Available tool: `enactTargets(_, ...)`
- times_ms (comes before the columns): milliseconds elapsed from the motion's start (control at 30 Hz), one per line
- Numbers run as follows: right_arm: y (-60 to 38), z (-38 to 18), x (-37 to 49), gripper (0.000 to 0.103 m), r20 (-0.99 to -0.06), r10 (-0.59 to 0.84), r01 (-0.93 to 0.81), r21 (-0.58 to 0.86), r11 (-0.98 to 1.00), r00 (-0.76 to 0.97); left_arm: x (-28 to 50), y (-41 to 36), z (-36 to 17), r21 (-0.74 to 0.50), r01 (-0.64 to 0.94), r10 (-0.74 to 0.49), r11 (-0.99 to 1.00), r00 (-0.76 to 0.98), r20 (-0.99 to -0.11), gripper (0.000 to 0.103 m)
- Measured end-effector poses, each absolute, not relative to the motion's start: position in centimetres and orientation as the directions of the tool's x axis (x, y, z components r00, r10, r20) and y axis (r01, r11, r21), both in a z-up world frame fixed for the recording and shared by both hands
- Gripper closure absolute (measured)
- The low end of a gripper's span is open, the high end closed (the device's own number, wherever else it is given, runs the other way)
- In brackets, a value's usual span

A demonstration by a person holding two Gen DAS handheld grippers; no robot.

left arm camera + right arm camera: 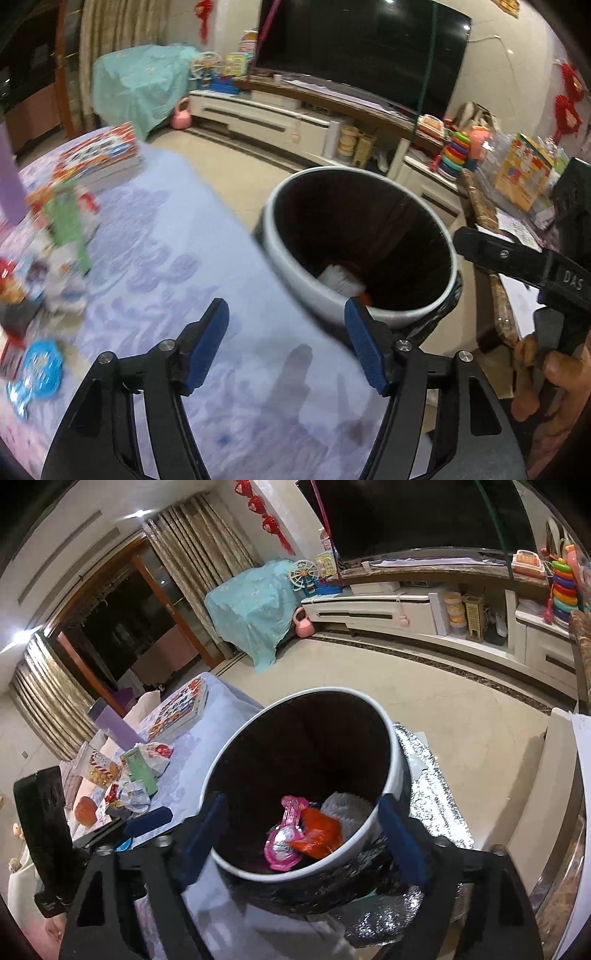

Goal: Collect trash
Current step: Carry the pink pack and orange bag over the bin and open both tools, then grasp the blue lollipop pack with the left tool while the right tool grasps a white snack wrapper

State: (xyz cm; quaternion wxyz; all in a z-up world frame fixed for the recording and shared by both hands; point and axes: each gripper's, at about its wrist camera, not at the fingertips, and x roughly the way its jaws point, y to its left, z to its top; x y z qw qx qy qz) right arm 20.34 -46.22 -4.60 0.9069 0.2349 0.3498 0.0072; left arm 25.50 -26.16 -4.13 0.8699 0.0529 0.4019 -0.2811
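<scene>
One waste bin (395,775), white-rimmed, black-lined, standing just right of the lilac-clothed table (207,229); inside: pink wrapper (282,843), orange wrapper (317,834), white paper (347,808). Right gripper (306,834) released, empty, over bin mouth. Left gripper (288,345) released, empty, above table edge. Snack packets (136,775) far left on table

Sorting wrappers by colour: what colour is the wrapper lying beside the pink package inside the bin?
Orange wrapper, clearest in the right wrist view.
</scene>
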Motion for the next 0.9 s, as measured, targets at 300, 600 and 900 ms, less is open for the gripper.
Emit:
enactTargets(300,-43.2,-4.8,19.2,0.013,-0.620,0.216,0.116,0.450,0.886,0.755,23.9,-19.9,-5.1,-0.175,0.425,-0.405,0.888,0.541,-0.737,0.034)
enactTargets(600,-38.1,-4.9,19.1,0.013,-0.611,0.279,0.036,0.451,0.892,0.741,22.5,-13.0,-5.7,-0.209,0.301,-0.352,0.931,0.579,-0.735,0.034)
enactTargets(900,-32.7,-6.2,20.1,0.013,-0.624,0.361,-0.041,0.465,0.884,0.693,21.8,-6.9,-6.2,-0.223,0.188,-0.291,0.957,0.609,-0.738,0.033)
